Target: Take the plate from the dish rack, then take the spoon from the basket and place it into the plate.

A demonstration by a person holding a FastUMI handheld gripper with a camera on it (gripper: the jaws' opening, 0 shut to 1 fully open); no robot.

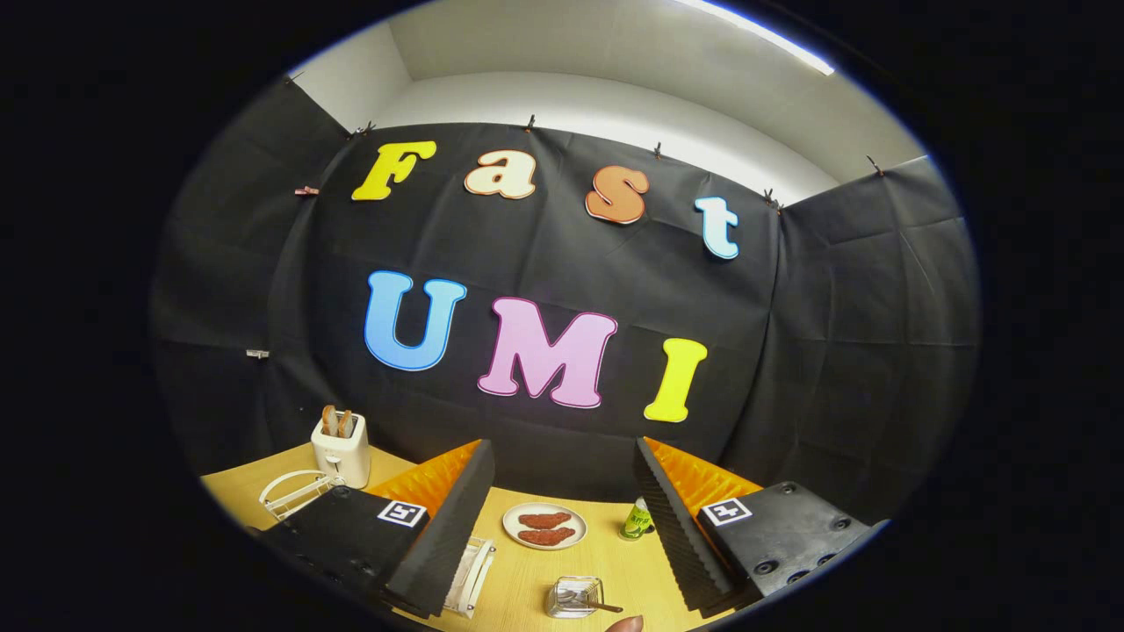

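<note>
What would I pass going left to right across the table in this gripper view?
White wire dish rack → toaster holding bread → plate with two pieces of food, between the open gripper fingers → green can. The clear basket with the spoon sits nearer, below the plate.

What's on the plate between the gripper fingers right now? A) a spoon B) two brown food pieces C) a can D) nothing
B: the plate on the table, ahead between the open gripper fingers, carries two brown food pieces; the spoon sits in the basket nearer the camera.
</note>
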